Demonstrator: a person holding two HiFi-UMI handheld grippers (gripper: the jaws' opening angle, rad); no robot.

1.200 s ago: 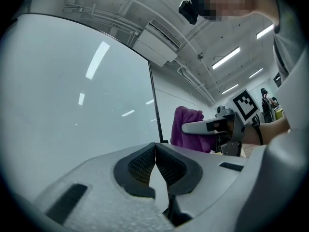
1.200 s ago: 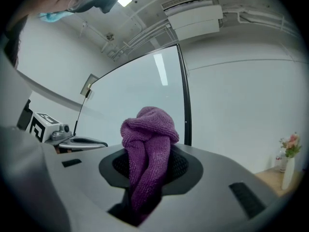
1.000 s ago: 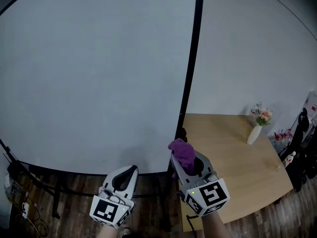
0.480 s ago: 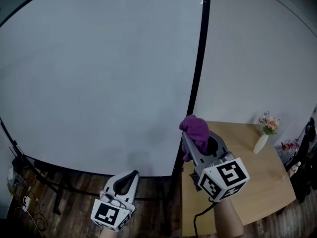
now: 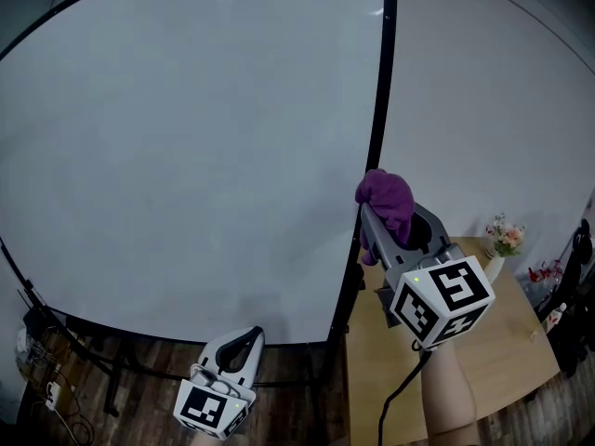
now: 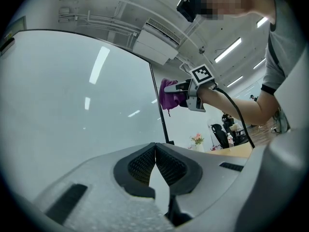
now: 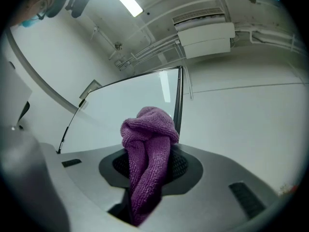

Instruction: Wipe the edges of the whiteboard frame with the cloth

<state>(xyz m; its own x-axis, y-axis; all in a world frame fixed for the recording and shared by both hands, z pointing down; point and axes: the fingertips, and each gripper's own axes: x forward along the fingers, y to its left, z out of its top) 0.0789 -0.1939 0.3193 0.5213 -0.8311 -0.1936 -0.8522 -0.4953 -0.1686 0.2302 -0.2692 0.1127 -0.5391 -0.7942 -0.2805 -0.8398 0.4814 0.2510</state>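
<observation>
Here the purple cloth (image 5: 388, 196), clamped in the right gripper (image 5: 381, 223), overlaps the black whiteboard frame (image 5: 383, 82); the left gripper (image 5: 247, 335) sits closed, empty.

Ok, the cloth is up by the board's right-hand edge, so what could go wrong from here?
1. The purple terry cloth is only a small wad in the right gripper; dragged along the thin black frame strip, it may pull loose.
2. The hard grey jaws could scrape the strip instead.
3. Wiping downward heads toward the white flower vase on the wooden table.
</observation>
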